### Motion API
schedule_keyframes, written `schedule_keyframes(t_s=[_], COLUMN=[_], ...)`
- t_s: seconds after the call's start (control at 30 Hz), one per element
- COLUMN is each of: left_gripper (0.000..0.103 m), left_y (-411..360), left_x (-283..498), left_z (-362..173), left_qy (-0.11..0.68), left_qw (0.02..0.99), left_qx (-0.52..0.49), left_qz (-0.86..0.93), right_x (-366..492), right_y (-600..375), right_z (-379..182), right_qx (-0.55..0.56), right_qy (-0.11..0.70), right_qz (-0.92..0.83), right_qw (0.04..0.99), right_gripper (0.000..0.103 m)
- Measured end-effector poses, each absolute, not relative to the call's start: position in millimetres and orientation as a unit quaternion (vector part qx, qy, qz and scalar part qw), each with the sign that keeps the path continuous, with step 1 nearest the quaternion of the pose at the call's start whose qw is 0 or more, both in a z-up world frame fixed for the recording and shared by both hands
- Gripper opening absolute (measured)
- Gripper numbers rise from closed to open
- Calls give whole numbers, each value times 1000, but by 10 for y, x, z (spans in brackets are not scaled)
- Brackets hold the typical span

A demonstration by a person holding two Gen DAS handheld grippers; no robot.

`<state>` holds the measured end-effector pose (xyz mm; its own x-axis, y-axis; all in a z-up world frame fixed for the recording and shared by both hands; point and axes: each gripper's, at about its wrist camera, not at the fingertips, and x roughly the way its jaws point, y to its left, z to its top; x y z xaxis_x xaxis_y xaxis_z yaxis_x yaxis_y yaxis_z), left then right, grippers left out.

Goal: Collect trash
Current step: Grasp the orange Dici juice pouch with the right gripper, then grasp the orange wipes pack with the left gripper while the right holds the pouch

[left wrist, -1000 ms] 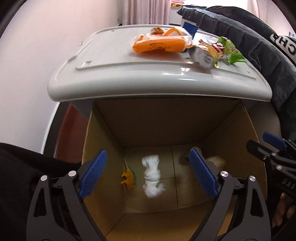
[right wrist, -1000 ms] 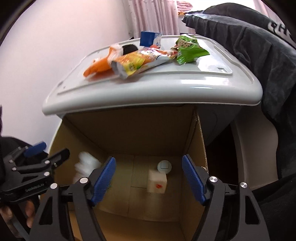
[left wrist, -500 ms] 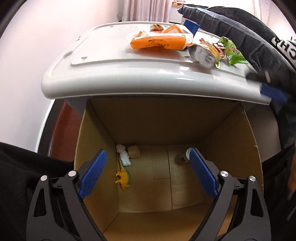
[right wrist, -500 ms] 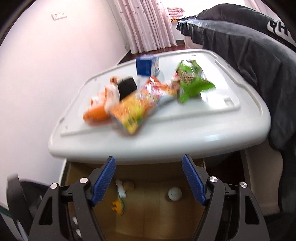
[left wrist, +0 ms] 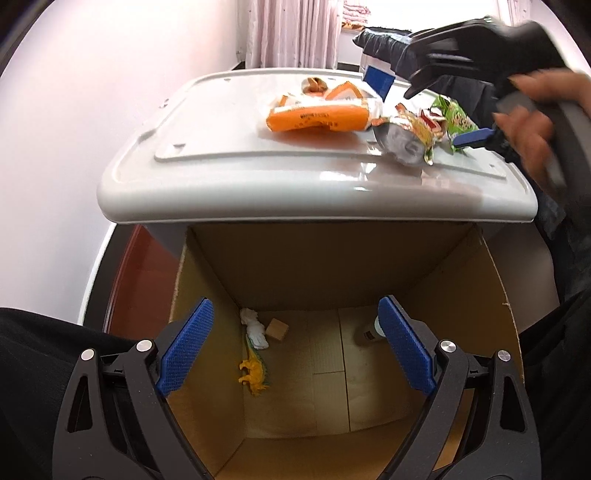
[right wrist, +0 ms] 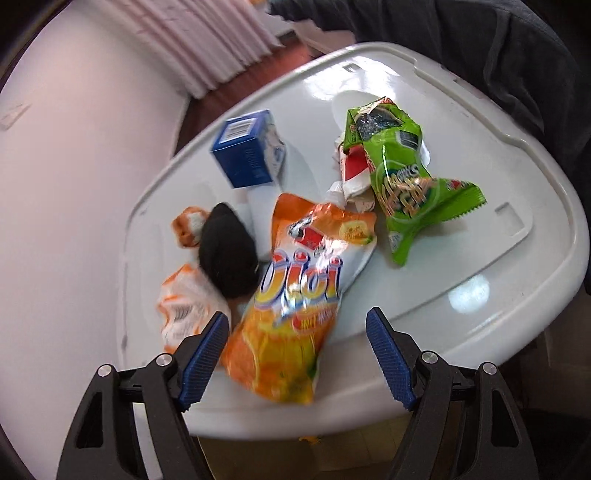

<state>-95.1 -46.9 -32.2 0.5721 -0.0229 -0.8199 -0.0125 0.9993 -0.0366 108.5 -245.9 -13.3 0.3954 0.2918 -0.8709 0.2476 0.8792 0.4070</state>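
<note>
Trash lies on a white lid [right wrist: 480,236]: an orange snack bag [right wrist: 295,295], a green snack bag [right wrist: 402,184], a blue carton [right wrist: 245,147], a black lump [right wrist: 227,251] and an orange-white wrapper [right wrist: 184,310]. My right gripper [right wrist: 295,356] is open and empty, just above the orange bag's near end. My left gripper [left wrist: 295,349] is open and empty over a cardboard box [left wrist: 480,295]. In the box lie a white tissue [left wrist: 255,328], a wooden cube [left wrist: 277,329], a yellow toy dinosaur [left wrist: 253,373] and a small bottle [left wrist: 369,332]. The right gripper [left wrist: 443,74] also shows over the lid.
The cardboard box stands under the front edge of the white lid [left wrist: 258,177]. A dark jacket [right wrist: 480,48] lies behind and right of the lid. A pale wall [left wrist: 74,147] is on the left, with pink curtains [left wrist: 295,33] at the back.
The white tissue fell from my left gripper into the box and came to rest in its far left corner. My right gripper rose from the box to over the lid's trash.
</note>
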Motion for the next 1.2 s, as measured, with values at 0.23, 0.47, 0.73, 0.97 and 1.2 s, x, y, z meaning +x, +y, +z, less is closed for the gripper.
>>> schedule_keyframes(t_s=[0.23,0.47,0.73,0.97,1.2], left_gripper=[88,88,88,88,88], left_y=[-381,-304,-243,-256,-448], left_x=[-988,-1026,-991,-960,-965], left_z=[-201,-160,-240,-337,-269], left_qy=[451,448,466,476,456], left_qw=[892,893,882,876,889], left_qx=[-38,-45,-73,-68,-24], left_qz=[-12,-1,4,16,4], right_x=[1407,1459,1150,927,495], right_y=[-2204,-1744,-1531,-1889,-2229], right_z=[-311,-448,-382,-257,83], right_qx=[202,101,-7,84,83], right_qy=[612,615,566,535,468], right_qz=[-64,-109,-37,31,99], right_qw=[762,774,824,840,874], right_gripper=[75,76,45,41,41])
